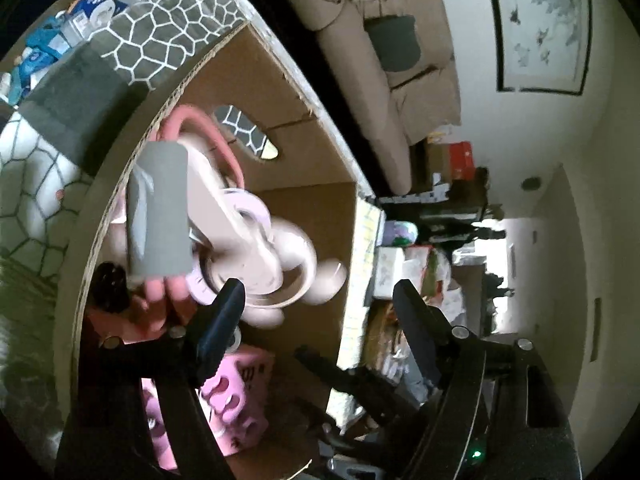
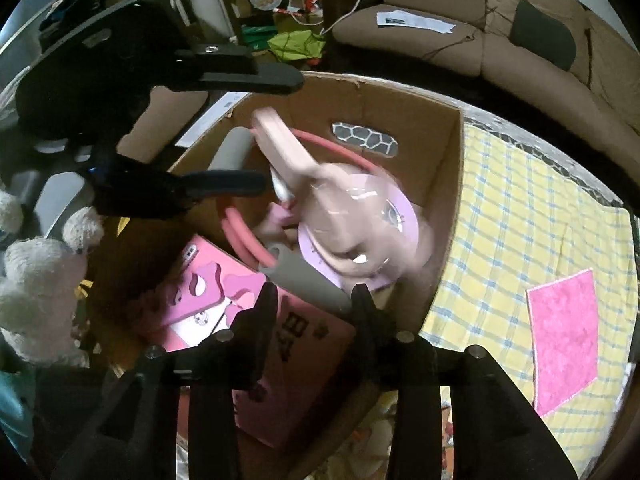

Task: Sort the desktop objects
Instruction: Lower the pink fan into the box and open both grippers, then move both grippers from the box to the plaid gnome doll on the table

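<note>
Both my tongs hang open over the cardboard box (image 2: 448, 184): right gripper (image 2: 316, 300) bottom centre, left gripper (image 1: 320, 292) low in frame. Blurry pink fan (image 2: 356, 224) sits mid-frame inside the box.

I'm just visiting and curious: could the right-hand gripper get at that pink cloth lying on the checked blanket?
Probably yes. The pink cloth lies flat on the checked blanket, outside the cardboard box, with nothing on top of it. The right gripper has its jaws apart, holding nothing, so it would only need to swing sideways.

Open left gripper (image 1: 316, 292) above blurred pink fan (image 1: 256, 256) in cardboard box (image 1: 320, 148).
</note>
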